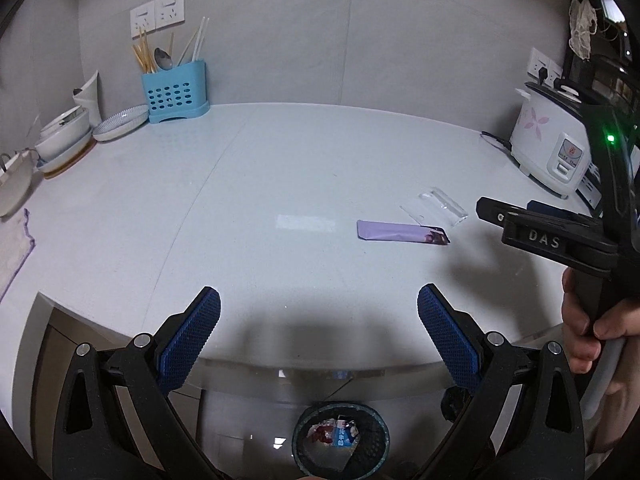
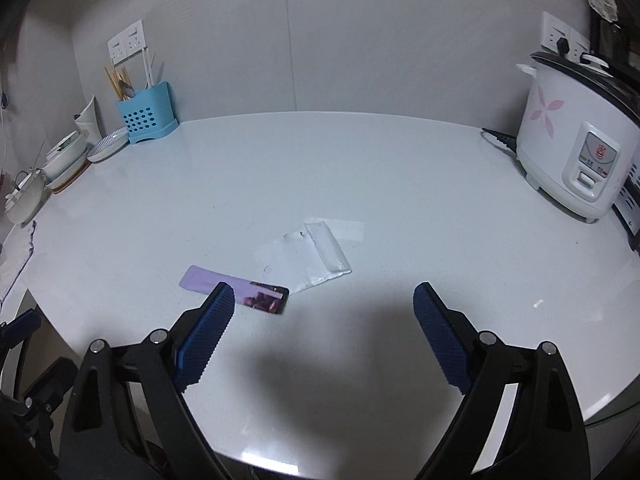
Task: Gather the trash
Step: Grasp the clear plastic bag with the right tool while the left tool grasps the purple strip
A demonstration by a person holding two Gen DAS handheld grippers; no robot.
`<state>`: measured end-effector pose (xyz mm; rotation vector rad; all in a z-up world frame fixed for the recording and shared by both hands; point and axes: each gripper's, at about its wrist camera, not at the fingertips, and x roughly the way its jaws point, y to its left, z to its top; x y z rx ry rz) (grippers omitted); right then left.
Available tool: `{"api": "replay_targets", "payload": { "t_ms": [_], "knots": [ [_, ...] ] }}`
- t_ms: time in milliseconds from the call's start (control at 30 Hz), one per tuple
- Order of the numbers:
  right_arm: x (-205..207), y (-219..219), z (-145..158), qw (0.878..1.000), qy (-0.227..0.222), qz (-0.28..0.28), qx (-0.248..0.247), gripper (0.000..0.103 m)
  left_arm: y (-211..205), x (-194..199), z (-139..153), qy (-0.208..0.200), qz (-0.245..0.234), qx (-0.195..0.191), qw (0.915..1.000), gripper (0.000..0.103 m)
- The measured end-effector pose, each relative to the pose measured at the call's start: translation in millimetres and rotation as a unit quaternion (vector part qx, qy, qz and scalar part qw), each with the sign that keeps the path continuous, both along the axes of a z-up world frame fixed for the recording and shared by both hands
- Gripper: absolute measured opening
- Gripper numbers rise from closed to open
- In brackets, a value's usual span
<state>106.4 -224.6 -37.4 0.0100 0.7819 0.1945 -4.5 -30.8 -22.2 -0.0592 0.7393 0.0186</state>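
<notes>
White desk [image 2: 360, 168]: pale, glossy; carries all the things below.
Rice cooker [image 2: 576, 140]: white with pink petals, at 2 o'clock in the right wrist view, well apart from the trash.
Trash bin [image 1: 340, 438]: dark mesh, seen only in the left wrist view, at 6 o'clock below the desk edge, wrappers already inside.
Utensil holder [image 2: 146, 114]: blue, at 10 o'clock by the wall, beside stacked bowls [image 1: 66, 136].
Left claw [image 1: 319, 312]: released, jaws wide, nothing between them; it hovers over the near desk edge, above the bin.
Right claw [image 2: 324, 306]: released, jaws wide and empty; in the left wrist view its black body shows at 3 o'clock.
Clear plastic bag [image 2: 316, 256]: flat on the desk at 12 o'clock from the right claw, near.
Purple wrapper [image 2: 232, 286]: flat on the desk, touching the clear bag's corner; its dark end lies just beside the right claw's left finger, at 11 o'clock; from the left claw it lies at 1 o'clock, apart.
</notes>
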Motion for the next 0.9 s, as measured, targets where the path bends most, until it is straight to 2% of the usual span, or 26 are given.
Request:
{"api": "replay_targets", "payload": {
  "t_ms": [133, 333, 433, 533, 567, 700, 800, 900],
  "knots": [
    [37.6, 5.5, -16.1, 1.0, 0.03, -0.005, -0.005, 0.081, 6.5, 17.2, -5.8, 0.007, -0.001, -0.002, 1.0, 0.097],
    [59.4, 10.3, -37.2, 0.998, 0.057, -0.01, -0.01, 0.069, 10.4, 38.1, -16.8, 0.019, -0.001, -0.006, 0.9998, 0.097],
    [63.1, 12.7, -42.9, 0.998, 0.064, -0.008, -0.01, 0.06, 11.9, 45.3, -19.8, 0.022, -0.002, -0.007, 0.9997, 0.097],
    [64.3, 14.1, -44.6, 0.998, 0.064, -0.008, -0.015, 0.045, 11.1, 49.9, -20.2, 0.024, -0.001, -0.008, 0.9997, 0.097],
    [64.4, 14.7, -44.3, 0.998, 0.062, -0.009, -0.018, 0.037, 10.7, 51.3, -20.1, 0.024, 0.0, -0.008, 0.9997, 0.097],
    [64.8, 15.0, -42.9, 0.998, 0.061, -0.007, -0.019, 0.021, 8.9, 55.8, -19.1, 0.025, 0.0, -0.007, 0.9997, 0.097],
    [62.1, 14.0, -42.9, 0.998, 0.056, -0.006, -0.019, 0.013, 6.5, 56.8, -18.4, 0.025, -0.001, -0.006, 0.9997, 0.097],
    [60.1, 10.7, -42.5, 0.998, 0.053, -0.009, -0.014, 0.011, 3.3, 58.6, -18.1, 0.026, -0.002, -0.005, 0.9997, 0.097]
  ]
}}
